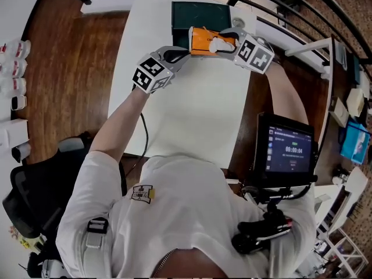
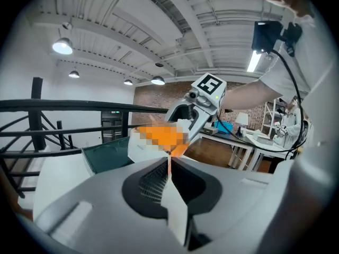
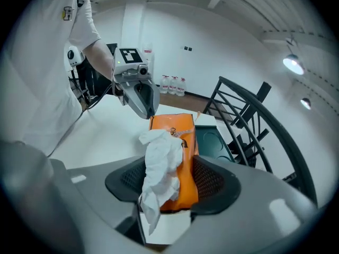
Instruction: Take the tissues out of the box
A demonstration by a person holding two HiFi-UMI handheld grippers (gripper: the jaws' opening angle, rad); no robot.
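An orange tissue box is held off the far part of the white table between both grippers. My left gripper is shut on a thin edge at the box's left end; in the left gripper view its jaws pinch that orange edge. My right gripper holds the other end. In the right gripper view the box fills the gap between my jaws, and a crumpled white tissue bulges out of it against the left pad. The left gripper shows beyond the box.
A dark green tray lies on the table just behind the box. A black railing runs past the table's far side. A tablet screen stands at my right, a black chair at my left.
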